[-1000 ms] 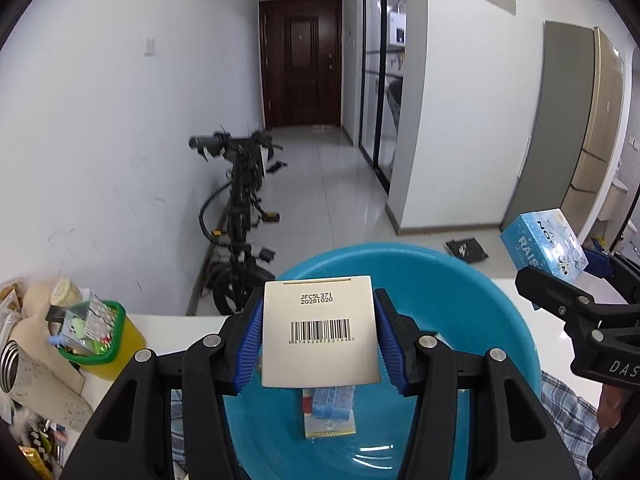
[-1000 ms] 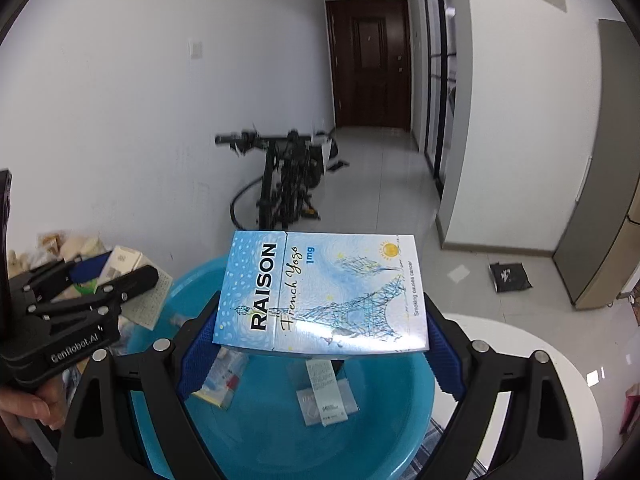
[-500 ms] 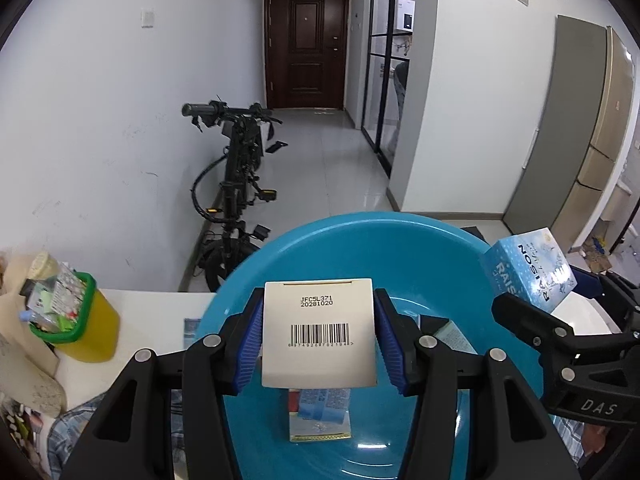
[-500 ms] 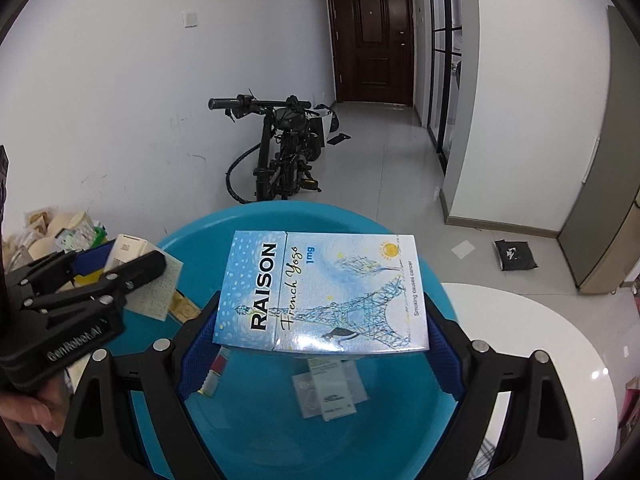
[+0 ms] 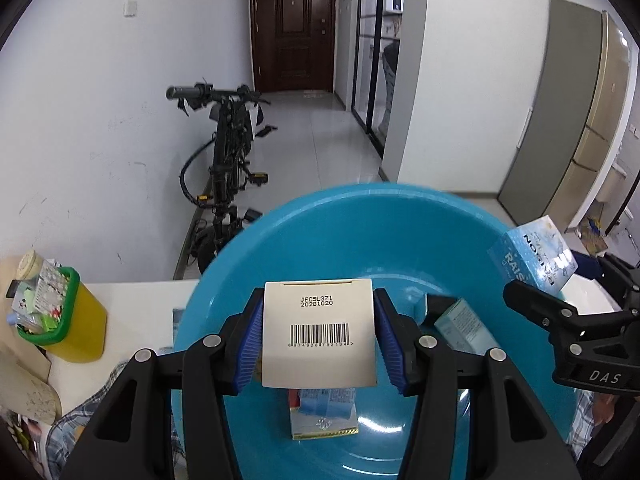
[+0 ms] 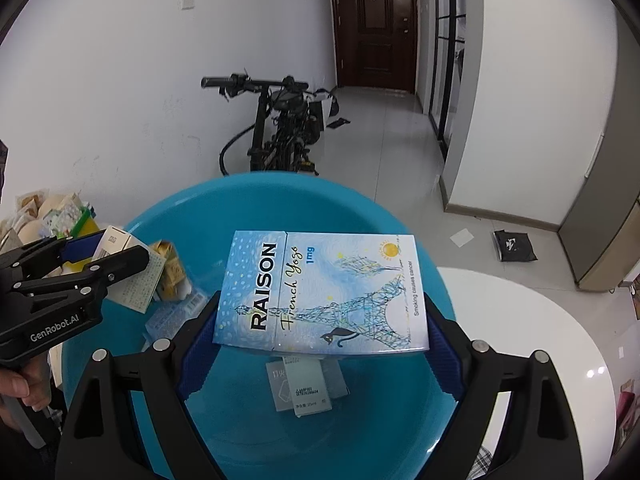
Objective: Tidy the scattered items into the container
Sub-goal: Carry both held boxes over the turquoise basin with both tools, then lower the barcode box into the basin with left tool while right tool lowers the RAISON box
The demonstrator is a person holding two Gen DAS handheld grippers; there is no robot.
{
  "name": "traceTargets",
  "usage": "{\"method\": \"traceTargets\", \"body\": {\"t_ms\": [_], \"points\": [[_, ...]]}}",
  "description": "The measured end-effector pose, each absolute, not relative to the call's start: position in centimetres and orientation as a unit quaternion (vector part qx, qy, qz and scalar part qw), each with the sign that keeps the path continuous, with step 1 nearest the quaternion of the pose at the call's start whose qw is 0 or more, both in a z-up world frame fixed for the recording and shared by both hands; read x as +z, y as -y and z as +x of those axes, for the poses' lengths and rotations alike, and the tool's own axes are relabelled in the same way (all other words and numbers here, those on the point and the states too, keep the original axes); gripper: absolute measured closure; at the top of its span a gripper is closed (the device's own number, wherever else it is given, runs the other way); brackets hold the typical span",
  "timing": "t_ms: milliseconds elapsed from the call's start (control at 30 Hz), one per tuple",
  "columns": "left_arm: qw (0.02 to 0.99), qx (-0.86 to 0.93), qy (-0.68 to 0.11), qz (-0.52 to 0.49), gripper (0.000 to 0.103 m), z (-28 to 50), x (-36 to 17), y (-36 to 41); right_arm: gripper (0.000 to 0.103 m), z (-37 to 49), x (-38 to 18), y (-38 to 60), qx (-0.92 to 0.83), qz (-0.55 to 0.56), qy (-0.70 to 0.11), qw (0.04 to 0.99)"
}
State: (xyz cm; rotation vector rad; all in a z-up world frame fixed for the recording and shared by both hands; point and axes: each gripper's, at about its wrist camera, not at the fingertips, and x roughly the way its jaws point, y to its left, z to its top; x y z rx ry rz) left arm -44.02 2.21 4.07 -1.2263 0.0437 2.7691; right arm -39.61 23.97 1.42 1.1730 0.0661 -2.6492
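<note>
My left gripper (image 5: pixel 319 340) is shut on a beige box with a barcode (image 5: pixel 319 332) and holds it over the blue basin (image 5: pixel 360 216). My right gripper (image 6: pixel 320 332) is shut on a blue RAISON box (image 6: pixel 322 290), also above the basin (image 6: pixel 256 192). Small boxes lie in the basin: a blue-and-white one (image 5: pixel 323 416), a teal one (image 5: pixel 464 326), pale ones (image 6: pixel 306 384). The right gripper with its box (image 5: pixel 532 256) shows at the right of the left wrist view. The left gripper (image 6: pixel 60 280) shows at the left of the right wrist view.
A yellow cup with a green rim (image 5: pixel 60 320), stuffed with packets, stands left of the basin on the white table (image 6: pixel 560 320). More clutter lies at the far left (image 6: pixel 44 212). A bicycle (image 5: pixel 228 160) leans on the wall beyond the table.
Both grippers have moved forward and tilted down over the basin with their boxes still held. The basin now fills more of both views.
</note>
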Motion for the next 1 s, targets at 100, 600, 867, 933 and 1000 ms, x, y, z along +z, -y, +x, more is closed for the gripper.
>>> {"method": "traceTargets", "body": {"t_ms": [100,600,867,933,1000], "points": [[0.056,0.909,-0.013,-0.413,0.049,-44.3,3.5,-2.1,0.015,-39.7,1.0,-23.6,-0.903,0.410,-0.027,0.126],[0.068,0.869,-0.022,-0.490,0.049,-45.4,0.3,-2.5,0.015,-39.8,-1.2,-22.4,-0.881,0.448,-0.060,0.142],[0.058,0.864,-0.015,-0.500,0.049,-45.8,-0.1,-1.8,0.015,-40.3,-1.4,-22.7,-0.879,0.452,-0.060,0.138],[0.058,0.863,-0.015,-0.501,0.049,-46.0,-0.3,-1.9,0.015,-40.4,-1.4,-22.8,-0.879,0.453,-0.059,0.136],[0.057,0.863,-0.016,-0.502,0.049,-46.0,-0.5,-2.1,0.015,-40.5,-1.7,-22.8,-0.877,0.457,-0.059,0.135]]}}
